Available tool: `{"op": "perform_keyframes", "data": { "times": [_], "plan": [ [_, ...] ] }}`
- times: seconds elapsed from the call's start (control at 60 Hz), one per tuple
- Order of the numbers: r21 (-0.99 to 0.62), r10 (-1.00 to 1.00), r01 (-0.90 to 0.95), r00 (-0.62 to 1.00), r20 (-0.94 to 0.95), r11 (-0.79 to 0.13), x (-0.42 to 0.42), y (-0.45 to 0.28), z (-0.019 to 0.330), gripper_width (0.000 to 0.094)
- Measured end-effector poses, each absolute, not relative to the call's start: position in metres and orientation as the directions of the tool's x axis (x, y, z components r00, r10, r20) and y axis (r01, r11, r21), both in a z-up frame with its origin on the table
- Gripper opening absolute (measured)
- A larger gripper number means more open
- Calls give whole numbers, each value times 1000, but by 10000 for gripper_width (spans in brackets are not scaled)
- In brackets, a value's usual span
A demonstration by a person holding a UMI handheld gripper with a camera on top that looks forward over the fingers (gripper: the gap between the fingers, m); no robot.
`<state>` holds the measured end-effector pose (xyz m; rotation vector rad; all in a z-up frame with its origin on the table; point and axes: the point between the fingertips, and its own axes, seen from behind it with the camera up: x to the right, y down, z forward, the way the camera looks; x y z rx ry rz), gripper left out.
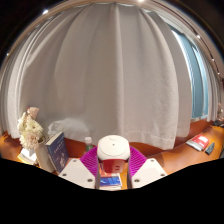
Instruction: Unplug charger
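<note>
While the jaws [113, 168] clamp a rounded white plastic charger [113, 149] between their magenta pads [91, 160], pleated white curtains [110, 75] hang at twelve o'clock.

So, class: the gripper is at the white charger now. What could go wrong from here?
1. The gripper has its pink pads around the rounded white charger; whether both press on it is unclear, so it might slip.
2. A book and flowers stand close beside the fingers; a sideways jerk could knock them.

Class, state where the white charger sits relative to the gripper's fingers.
In the gripper view, the white charger sits between the gripper fingers, by the pink pads, before the curtain.
</note>
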<state>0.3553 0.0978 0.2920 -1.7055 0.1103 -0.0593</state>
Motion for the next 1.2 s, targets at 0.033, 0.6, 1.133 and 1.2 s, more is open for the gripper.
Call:
{"op": "perform_keyframes", "data": {
  "times": [0.033, 0.6, 1.133, 1.2],
  "plan": [
    [-984, -124, -48, 992, -27, -170, 371, 101, 279, 379],
    [-819, -141, -78, 990, 3, -568, 421, 47, 31, 457],
    [-900, -175, -27, 983, 55, -434, 380, 3, 153, 849],
    [-910, -163, -20, 985, 52, -414, 357, -14, 163, 847]
  ]
}}
